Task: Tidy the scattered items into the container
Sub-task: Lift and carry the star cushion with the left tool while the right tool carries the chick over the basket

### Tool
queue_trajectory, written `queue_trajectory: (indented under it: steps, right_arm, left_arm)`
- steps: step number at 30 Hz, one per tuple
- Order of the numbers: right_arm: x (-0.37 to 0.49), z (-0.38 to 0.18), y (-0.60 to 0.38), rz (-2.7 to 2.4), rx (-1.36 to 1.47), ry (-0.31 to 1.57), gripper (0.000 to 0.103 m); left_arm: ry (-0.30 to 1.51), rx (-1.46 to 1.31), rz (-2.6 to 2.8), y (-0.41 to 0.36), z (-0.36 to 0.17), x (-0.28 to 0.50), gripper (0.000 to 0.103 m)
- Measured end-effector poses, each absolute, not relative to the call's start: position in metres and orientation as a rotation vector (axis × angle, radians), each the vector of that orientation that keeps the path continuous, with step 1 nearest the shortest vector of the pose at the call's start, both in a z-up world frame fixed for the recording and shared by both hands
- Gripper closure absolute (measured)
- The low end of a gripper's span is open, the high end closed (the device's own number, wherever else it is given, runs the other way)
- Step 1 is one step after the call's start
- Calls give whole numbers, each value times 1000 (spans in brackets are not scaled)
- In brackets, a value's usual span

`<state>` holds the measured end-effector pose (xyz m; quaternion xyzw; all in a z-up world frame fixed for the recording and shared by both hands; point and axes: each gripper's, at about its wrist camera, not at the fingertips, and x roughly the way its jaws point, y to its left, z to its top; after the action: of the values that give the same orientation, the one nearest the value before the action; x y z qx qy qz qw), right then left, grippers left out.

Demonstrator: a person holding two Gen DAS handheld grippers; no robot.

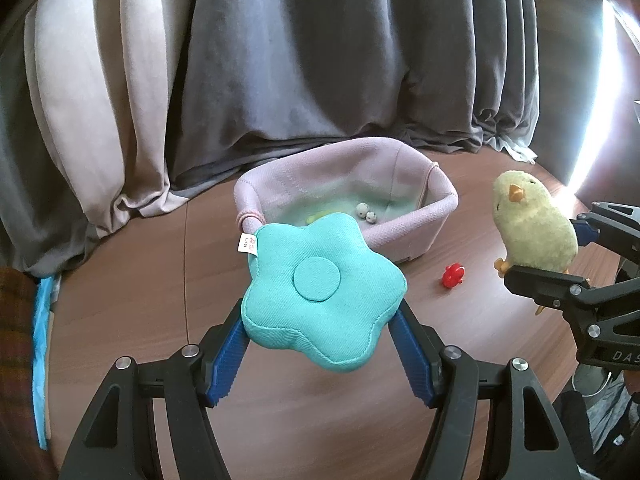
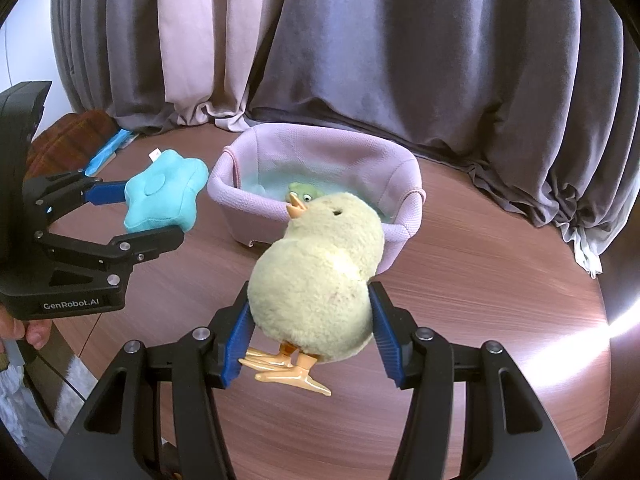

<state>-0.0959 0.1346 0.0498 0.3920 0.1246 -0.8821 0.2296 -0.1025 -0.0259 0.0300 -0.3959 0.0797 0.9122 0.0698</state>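
My left gripper (image 1: pixel 320 320) is shut on a teal star-shaped cushion (image 1: pixel 320 292) and holds it above the table, just in front of the pink fabric basket (image 1: pixel 412 216). My right gripper (image 2: pixel 310 324) is shut on a yellow plush chick (image 2: pixel 320 280) and holds it in the air in front of the basket (image 2: pixel 400 168). In the left wrist view the chick (image 1: pixel 532 224) and right gripper (image 1: pixel 560 256) are to the basket's right. In the right wrist view the star (image 2: pixel 164 196) and left gripper (image 2: pixel 132 216) are to the basket's left. A green toy (image 2: pixel 302 193) and two speckled balls (image 1: pixel 366 213) lie in the basket.
A small red toy (image 1: pixel 453 275) lies on the round wooden table (image 1: pixel 132 292), right of the basket. Grey and beige curtains (image 1: pixel 320 60) hang close behind the basket. A blue strip (image 1: pixel 40 340) and a plaid cushion (image 2: pixel 68 136) sit at the table's left edge.
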Motion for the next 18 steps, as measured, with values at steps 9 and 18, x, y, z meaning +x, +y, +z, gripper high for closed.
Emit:
queue_trajectory:
  steps: [9,18]
  right_arm:
    - [-104,54,135,-2420,1064,345,51]
    - [-122,63,137,-2406,1038,349,51]
  left_arm:
    - [244,-1197,2758,-23,35,-114,38]
    - [243,-1209,2769,-21,37,-132,38]
